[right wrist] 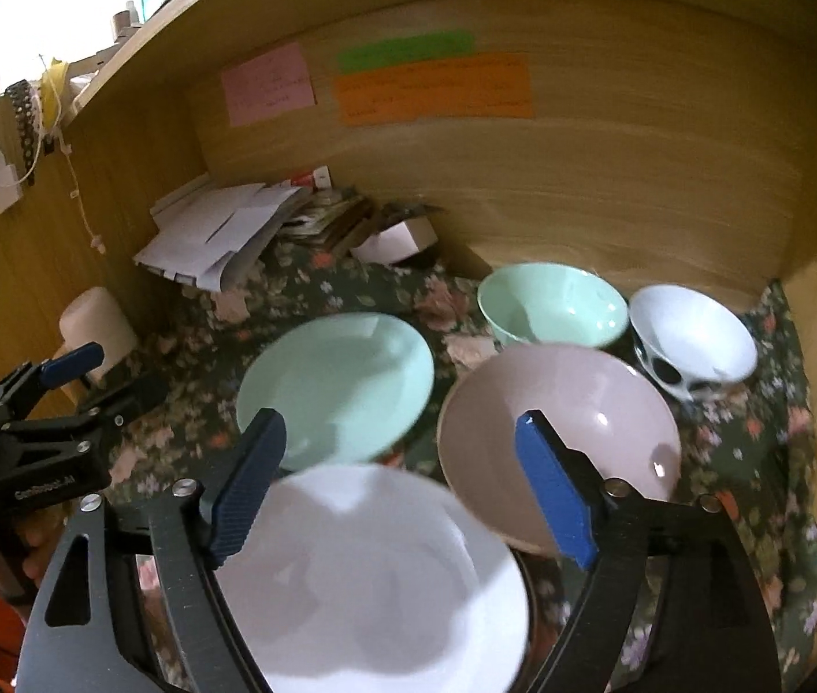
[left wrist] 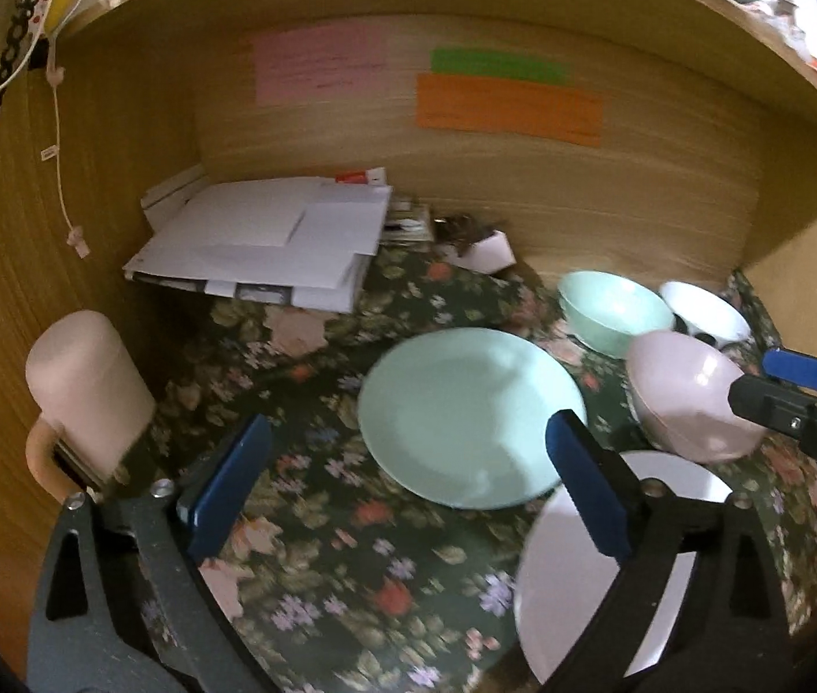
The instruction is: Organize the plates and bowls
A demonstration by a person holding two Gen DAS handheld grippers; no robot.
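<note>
Left wrist view: left gripper (left wrist: 408,485) with jaws wide and empty above the flowered table (left wrist: 316,525); mint plate (left wrist: 469,416) lying flat between them, white plate (left wrist: 611,572) nearer, pink bowl (left wrist: 691,392) beside right gripper (left wrist: 813,398). Right wrist view: right gripper (right wrist: 408,491), jaws also apart, holding nothing; white plate (right wrist: 374,583) directly below, pink bowl (right wrist: 559,433) touching its edge, mint bowl (right wrist: 553,303) and spotted bowl (right wrist: 691,341) behind. Risk: crowded dishes, so a closing jaw could knock the pink bowl or chip a rim.
</note>
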